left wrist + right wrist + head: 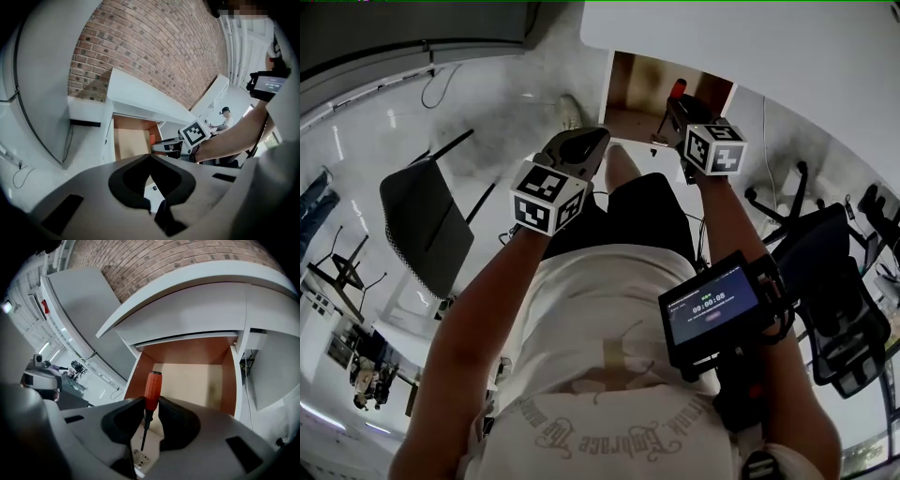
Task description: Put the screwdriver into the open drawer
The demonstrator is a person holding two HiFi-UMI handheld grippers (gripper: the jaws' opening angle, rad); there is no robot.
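Screwdriver shank shows only in right gripper view.

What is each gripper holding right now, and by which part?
Right gripper holds the screwdriver by the lower end of its orange handle; left gripper is shut on nothing.

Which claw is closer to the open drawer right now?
Right. The right claw, gripping the screwdriver, hangs at the front edge of the drawer. The left claw, shut and empty, sits short of the drawer, off to its left.
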